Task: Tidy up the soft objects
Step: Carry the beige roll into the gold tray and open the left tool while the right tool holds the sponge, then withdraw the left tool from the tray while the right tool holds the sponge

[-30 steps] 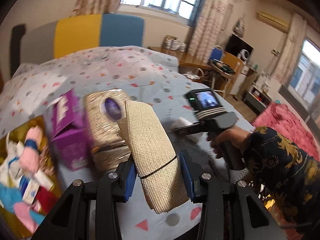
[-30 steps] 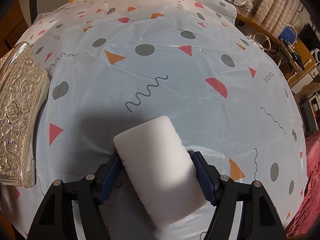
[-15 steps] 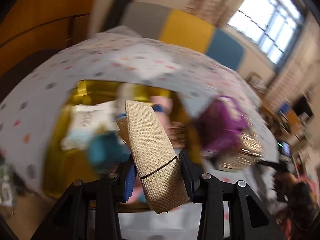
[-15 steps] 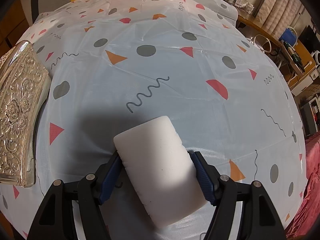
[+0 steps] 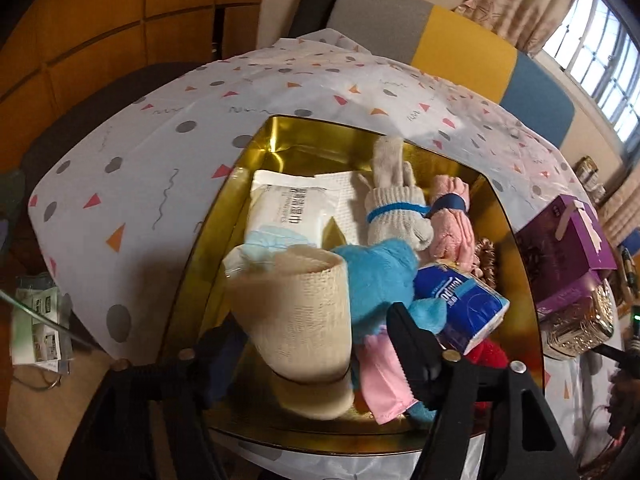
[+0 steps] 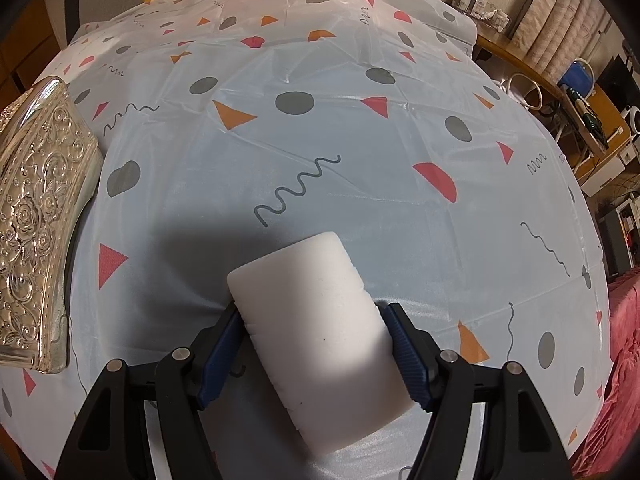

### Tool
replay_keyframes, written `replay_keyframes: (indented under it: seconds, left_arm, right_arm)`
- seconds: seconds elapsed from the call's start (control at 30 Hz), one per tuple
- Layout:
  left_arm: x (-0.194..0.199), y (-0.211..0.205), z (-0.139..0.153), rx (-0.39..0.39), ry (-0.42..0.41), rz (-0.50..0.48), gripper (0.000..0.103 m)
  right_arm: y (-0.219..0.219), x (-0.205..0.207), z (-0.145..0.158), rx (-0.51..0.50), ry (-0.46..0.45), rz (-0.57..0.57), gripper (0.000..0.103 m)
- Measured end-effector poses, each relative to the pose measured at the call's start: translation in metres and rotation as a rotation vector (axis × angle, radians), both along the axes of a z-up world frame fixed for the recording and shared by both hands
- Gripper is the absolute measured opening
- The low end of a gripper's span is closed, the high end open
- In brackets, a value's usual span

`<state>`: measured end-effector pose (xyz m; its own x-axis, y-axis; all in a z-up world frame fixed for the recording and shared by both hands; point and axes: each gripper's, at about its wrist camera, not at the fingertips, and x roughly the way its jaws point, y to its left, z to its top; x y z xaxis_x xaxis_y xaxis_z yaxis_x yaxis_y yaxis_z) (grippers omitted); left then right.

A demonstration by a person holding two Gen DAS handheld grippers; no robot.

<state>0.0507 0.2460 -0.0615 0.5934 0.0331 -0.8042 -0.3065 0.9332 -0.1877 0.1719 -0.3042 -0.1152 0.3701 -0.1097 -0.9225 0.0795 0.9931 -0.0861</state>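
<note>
**Burlap roll released over the gold tray; white foam block held on the worktop**

Left wrist view: the left gripper (image 5: 316, 344) hangs over the near edge of a gold tray (image 5: 280, 136), which sits on a worktop covered by a pale patterned cloth (image 5: 160, 168). Its jaws have just been opening and now stand wide; the beige burlap roll (image 5: 298, 312), bound by a thin black band, lies between them, blurred, with a clear gap on the right-hand side, so neither pad presses on it. Behind the roll the tray holds a white wipes pack (image 5: 288, 208), a grey knitted glove with a blue stripe (image 5: 394, 208), a rolled pink cloth (image 5: 452, 216), a blue plush toy (image 5: 380, 276), a blue tissue packet (image 5: 460, 300), a pink fabric piece (image 5: 380, 380) and something red (image 5: 486, 354) at the tray's right side. Just beyond the tray's right edge stand a purple box (image 5: 564, 248) and an embossed gold box (image 5: 580, 324).

Right wrist view: the right gripper (image 6: 316, 352) points down at the same cloth (image 6: 360, 140). Its jaws are closed on a white foam block (image 6: 320, 340), both blue pads pressing its sides; the block's far end rests near the worktop's near edge. The embossed box (image 6: 36, 216) lies at the left edge, well apart from the block
</note>
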Motion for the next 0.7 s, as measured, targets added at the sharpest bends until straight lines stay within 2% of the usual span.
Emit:
replay_keyframes:
  seconds: [0.27, 0.5, 0.7]
  left_arm:
    - [-0.011, -0.011, 0.023, 0.058, -0.069, 0.018, 0.075]
    - [-0.015, -0.044, 0.046, 0.091, -0.127, -0.063, 0.078]
    - [-0.015, -0.07, 0.054, 0.122, -0.139, -0.131, 0.078]
  right_arm:
    - [0.002, -0.002, 0.0, -0.014, -0.004, 0.009, 0.071]
    - [0.007, -0.002, 0.001, -0.029, -0.004, 0.021, 0.069]
    - [0.01, -0.003, 0.003, -0.038, -0.005, 0.029, 0.068]
